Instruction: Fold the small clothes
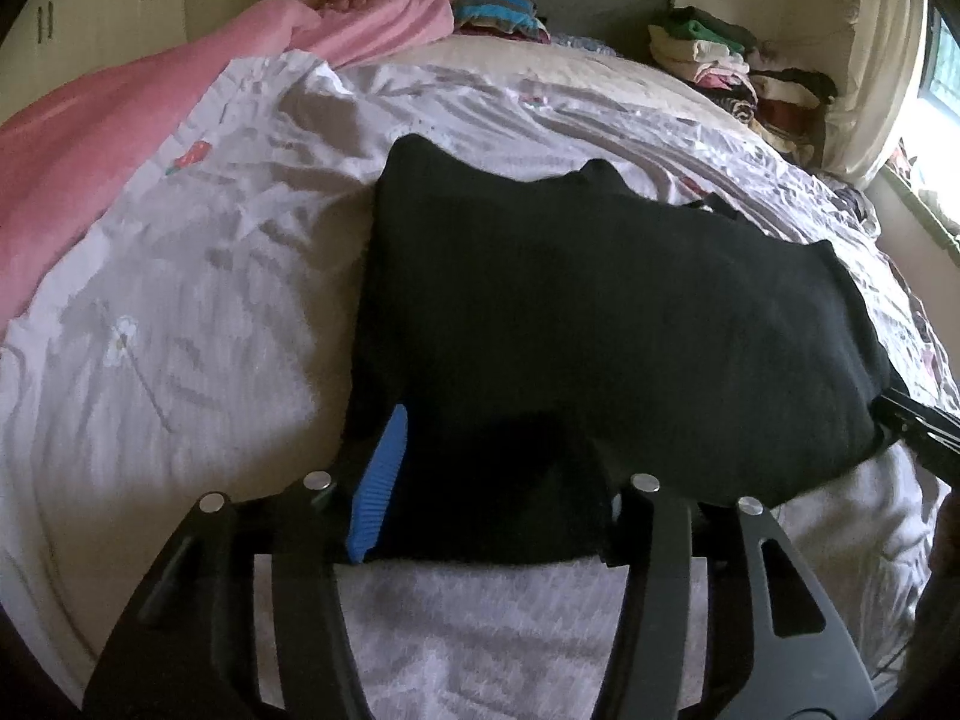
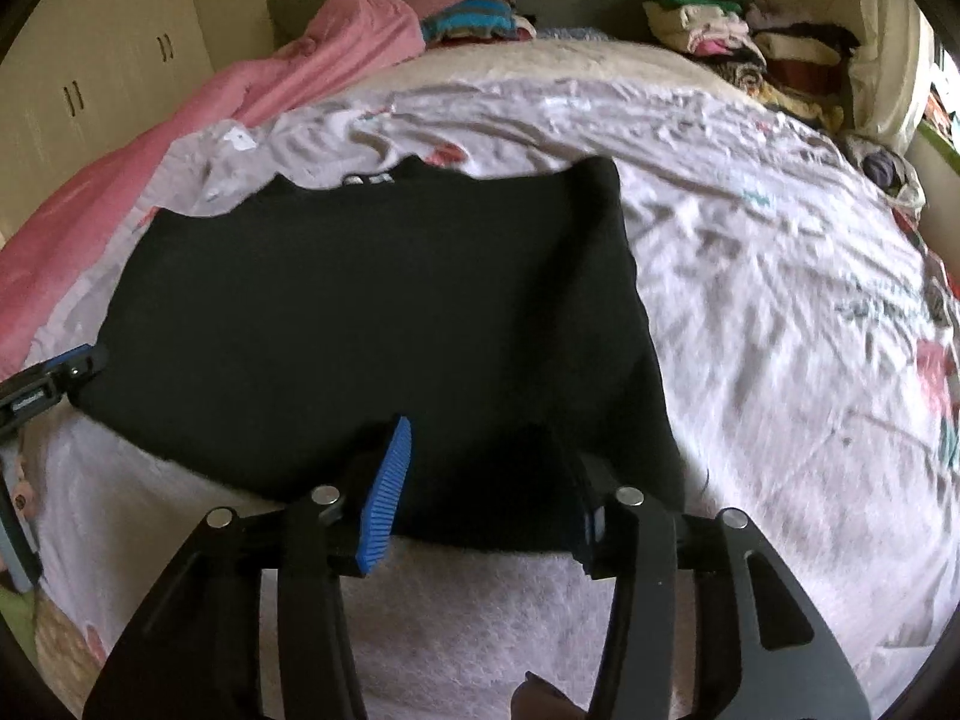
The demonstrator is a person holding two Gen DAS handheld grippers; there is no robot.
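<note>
Closest to me, my left gripper (image 1: 486,492) has its jaws spread wide apart over the near hem of the black garment (image 1: 600,324), the cloth lying between the blue pads rather than pinched; my right gripper (image 2: 480,480) sits the same way at the hem's other end, jaws apart, nothing clamped. Each tool shows at the edge of the other's view, so I am at both near corners at once. The garment lies spread flat on the wrinkled floral bedspread (image 2: 780,276), its far edge uneven where the neckline shows. I judge this piece is laid out and perhaps partly folded, but I cannot tell how many folds it has; at least one more fold from the near hem seems left. Farther back, a pink blanket (image 1: 90,168) is bunched along the left, and stacks of folded clothes (image 1: 714,54) by the headboard suggest much of the pile is done.
</note>
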